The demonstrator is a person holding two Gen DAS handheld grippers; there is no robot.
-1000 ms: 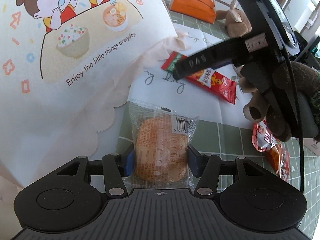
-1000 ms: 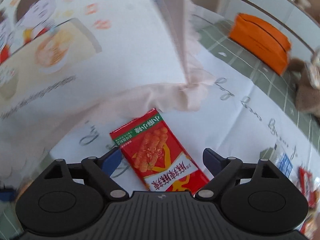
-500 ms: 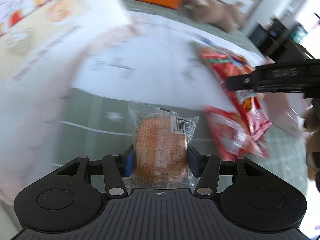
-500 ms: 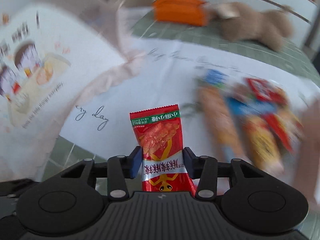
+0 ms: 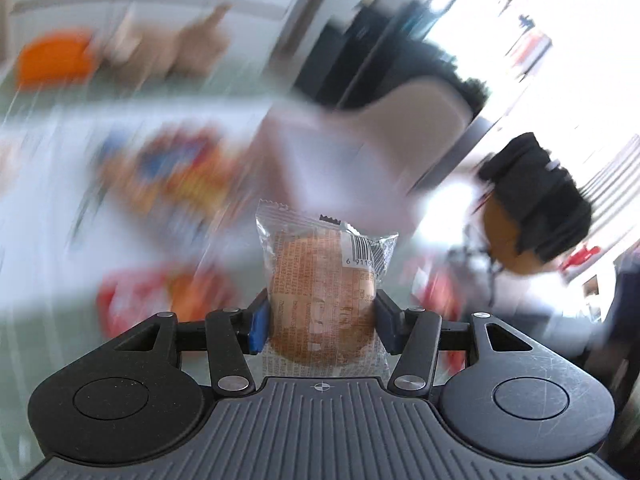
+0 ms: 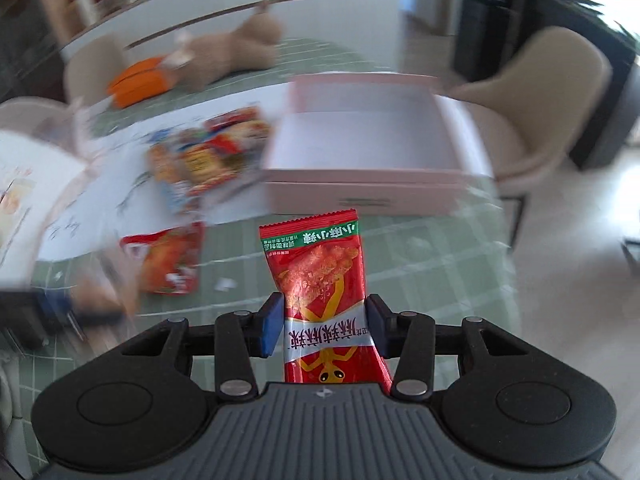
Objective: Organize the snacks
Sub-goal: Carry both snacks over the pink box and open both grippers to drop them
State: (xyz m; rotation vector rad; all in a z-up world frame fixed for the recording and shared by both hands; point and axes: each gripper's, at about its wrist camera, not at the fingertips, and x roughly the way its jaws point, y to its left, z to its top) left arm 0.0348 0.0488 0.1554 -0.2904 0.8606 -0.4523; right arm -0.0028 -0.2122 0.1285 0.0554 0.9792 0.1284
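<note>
Above the green checked table, the right gripper clamps a red snack packet just short of the open pink box, while the left gripper grips a wrapped bun; its surroundings are blurred.

Motion blur smears the snack pile and the pink box beyond recognition.

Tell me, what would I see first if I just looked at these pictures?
First, the two snacks held up close: the left hand-held gripper pinches a clear-wrapped round cake, and the right hand-held gripper pinches a red spicy snack packet. Just beyond the red packet stands an open pink box on the green checked table, with a blurry pile of bright snack packets to its left.
</note>
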